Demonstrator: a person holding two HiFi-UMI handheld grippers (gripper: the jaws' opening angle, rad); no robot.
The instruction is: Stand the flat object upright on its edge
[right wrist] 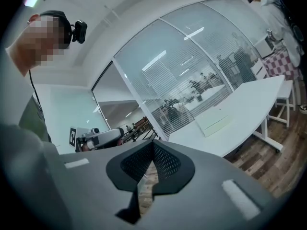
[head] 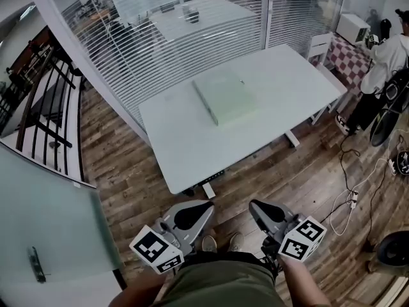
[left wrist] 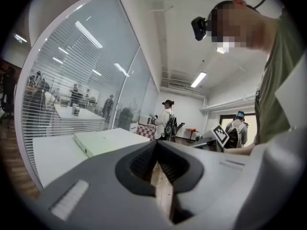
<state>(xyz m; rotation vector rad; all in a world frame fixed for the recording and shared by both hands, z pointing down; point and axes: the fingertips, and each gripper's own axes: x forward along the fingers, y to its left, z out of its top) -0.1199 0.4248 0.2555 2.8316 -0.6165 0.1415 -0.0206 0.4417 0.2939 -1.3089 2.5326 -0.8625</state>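
Observation:
A flat pale green box [head: 225, 97] lies on the white table [head: 192, 139] near its middle; it also shows as the pale box [left wrist: 98, 142] in the left gripper view and the box [right wrist: 214, 122] in the right gripper view. My left gripper [head: 204, 205] and right gripper [head: 254, 204] hover close to my body over the wooden floor, well short of the table's near edge. Both are shut with nothing between the jaws. The left gripper [left wrist: 157, 150] and right gripper [right wrist: 152, 150] point inward, each seeing the other.
A glass wall with blinds [head: 160, 37] runs behind and left of the table. A person [head: 383, 62] stands at the far right beside a checkered surface [head: 348, 59]. Cables [head: 351, 197] lie on the floor at the right. A frosted glass panel [head: 45, 222] stands at the left.

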